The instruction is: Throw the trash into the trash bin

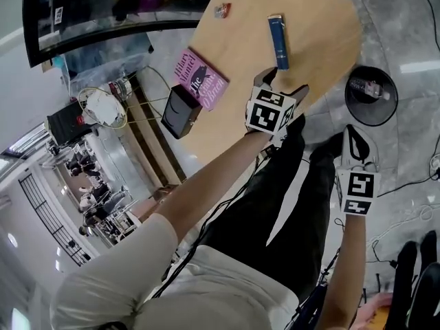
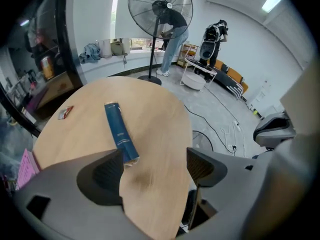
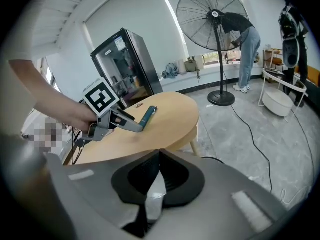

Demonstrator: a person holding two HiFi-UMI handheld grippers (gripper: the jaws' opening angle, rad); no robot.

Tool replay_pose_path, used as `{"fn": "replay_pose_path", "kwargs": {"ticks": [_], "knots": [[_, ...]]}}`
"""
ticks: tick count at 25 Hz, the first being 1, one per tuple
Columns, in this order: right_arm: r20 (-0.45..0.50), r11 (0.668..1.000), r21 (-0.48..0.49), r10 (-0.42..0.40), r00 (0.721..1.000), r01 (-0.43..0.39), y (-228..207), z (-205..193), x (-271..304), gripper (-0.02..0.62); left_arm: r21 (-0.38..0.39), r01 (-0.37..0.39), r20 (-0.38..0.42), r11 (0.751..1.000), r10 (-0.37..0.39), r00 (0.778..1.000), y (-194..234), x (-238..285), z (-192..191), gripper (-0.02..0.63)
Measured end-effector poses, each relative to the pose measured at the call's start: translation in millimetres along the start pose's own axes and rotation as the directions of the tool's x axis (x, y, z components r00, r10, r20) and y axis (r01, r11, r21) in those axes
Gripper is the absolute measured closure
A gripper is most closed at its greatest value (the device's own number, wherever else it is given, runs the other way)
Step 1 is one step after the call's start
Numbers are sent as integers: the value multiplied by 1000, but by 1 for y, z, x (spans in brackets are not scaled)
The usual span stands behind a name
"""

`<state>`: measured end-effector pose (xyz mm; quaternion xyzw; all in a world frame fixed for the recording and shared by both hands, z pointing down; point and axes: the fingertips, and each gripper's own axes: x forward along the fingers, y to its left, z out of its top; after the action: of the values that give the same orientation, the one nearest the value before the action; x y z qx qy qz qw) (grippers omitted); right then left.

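A long blue packet [image 1: 278, 41] [image 2: 120, 132] lies on the round wooden table [image 1: 234, 126], with a small red wrapper [image 1: 221, 9] [image 2: 65, 112] farther off. My left gripper [image 1: 282, 82] [image 2: 155, 171] is open just short of the blue packet's near end, nothing between its jaws. My right gripper [image 1: 355, 143] [image 3: 156, 176] hangs low beside the table, shut on a crumpled silvery-white wrapper [image 3: 154, 196]. The black trash bin [image 1: 354, 108] stands on the floor just beyond it, with some trash [image 1: 368, 86] inside.
A pink book [image 1: 199, 79] and a black box [image 1: 180, 111] sit at the table's left edge. A standing fan [image 2: 159, 14], a person [image 2: 172, 39] behind it, floor cables [image 2: 220, 129] and a glass-door fridge [image 3: 125, 64] surround the table.
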<state>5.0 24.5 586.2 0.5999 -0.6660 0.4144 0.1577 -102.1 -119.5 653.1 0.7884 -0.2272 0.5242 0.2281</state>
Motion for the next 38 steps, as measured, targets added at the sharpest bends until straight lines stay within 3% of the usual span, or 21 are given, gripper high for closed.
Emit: {"fn": "replay_pose_path", "kwargs": {"ticks": [8, 17, 27, 30, 38], "knots": [[-17, 1000, -12, 12, 1000, -12, 4, 2, 22, 584, -42, -77, -25, 996, 76, 997, 44, 27, -1, 225], [-53, 1000, -7, 25, 998, -25, 11, -17, 38, 584, -72, -107, 7, 992, 107, 994, 74, 49, 18, 225], [-56, 1000, -7, 12, 998, -12, 10, -20, 40, 584, -15, -84, -20, 996, 83, 996, 89, 64, 31, 233], [-57, 1000, -2, 3, 998, -4, 7, -22, 39, 584, -24, -87, -14, 996, 87, 996, 90, 63, 28, 365], [-54, 1000, 10, -2, 999, 2, 8, -33, 34, 584, 20, -117, -4, 993, 117, 993, 90, 54, 23, 484]]}}
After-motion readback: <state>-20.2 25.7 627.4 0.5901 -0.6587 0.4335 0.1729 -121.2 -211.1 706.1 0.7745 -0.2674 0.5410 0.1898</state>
